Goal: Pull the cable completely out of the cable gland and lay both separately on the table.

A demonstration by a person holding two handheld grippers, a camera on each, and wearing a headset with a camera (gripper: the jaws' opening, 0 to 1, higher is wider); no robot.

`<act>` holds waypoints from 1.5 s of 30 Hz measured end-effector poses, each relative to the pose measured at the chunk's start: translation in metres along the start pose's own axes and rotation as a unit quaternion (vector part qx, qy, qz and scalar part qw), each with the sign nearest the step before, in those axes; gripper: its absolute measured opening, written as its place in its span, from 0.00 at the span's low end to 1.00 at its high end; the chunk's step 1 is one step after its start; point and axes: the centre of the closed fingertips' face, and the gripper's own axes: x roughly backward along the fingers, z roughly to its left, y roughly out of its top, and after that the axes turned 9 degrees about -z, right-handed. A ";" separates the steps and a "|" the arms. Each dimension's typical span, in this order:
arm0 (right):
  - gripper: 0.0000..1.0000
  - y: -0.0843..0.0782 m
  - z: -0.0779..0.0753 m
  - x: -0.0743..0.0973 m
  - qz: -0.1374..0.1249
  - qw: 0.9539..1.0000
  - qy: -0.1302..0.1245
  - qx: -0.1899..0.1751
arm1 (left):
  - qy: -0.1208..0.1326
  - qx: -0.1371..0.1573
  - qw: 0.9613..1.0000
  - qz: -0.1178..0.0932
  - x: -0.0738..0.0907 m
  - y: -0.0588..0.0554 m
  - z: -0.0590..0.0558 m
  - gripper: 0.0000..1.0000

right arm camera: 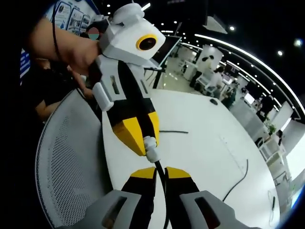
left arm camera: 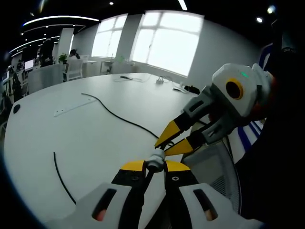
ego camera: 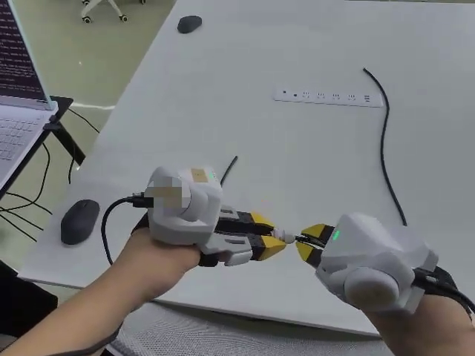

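Observation:
A small white cable gland (ego camera: 284, 236) hangs in the air near the table's front edge, between the two grippers. My left gripper (ego camera: 273, 236) comes in from the left and is shut on the gland (left arm camera: 155, 160). My right gripper (ego camera: 303, 241) faces it from the right, tips almost touching the gland (right arm camera: 150, 149). It is shut on the thin black cable (right arm camera: 162, 179), which leaves the gland and runs down between its jaws. The cable's other end (ego camera: 228, 169) lies on the white table (ego camera: 223, 89) behind the left gripper.
A white power strip (ego camera: 323, 97) lies further back, with a long black cord (ego camera: 384, 148) running toward the front right. One mouse (ego camera: 79, 220) sits at the left front corner, another mouse (ego camera: 189, 24) far back. A laptop (ego camera: 18, 89) stands left of the table.

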 end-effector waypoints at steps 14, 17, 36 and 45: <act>0.00 -0.007 -0.002 0.001 -0.006 0.999 -0.014 -0.043 | -0.003 -0.009 1.000 -0.007 -0.004 0.001 -0.002 0.14; 0.00 -0.007 -0.004 0.001 -0.006 0.999 -0.016 -0.048 | -0.002 -0.006 1.000 -0.009 -0.005 0.001 -0.001 0.14; 0.00 -0.045 -0.027 0.008 0.011 0.988 -0.055 -0.143 | 0.012 0.003 1.000 -0.027 -0.002 0.007 0.003 0.14; 0.00 -0.071 -0.037 0.013 0.017 0.970 -0.079 -0.228 | 0.010 0.005 0.999 -0.034 -0.002 0.011 0.003 0.14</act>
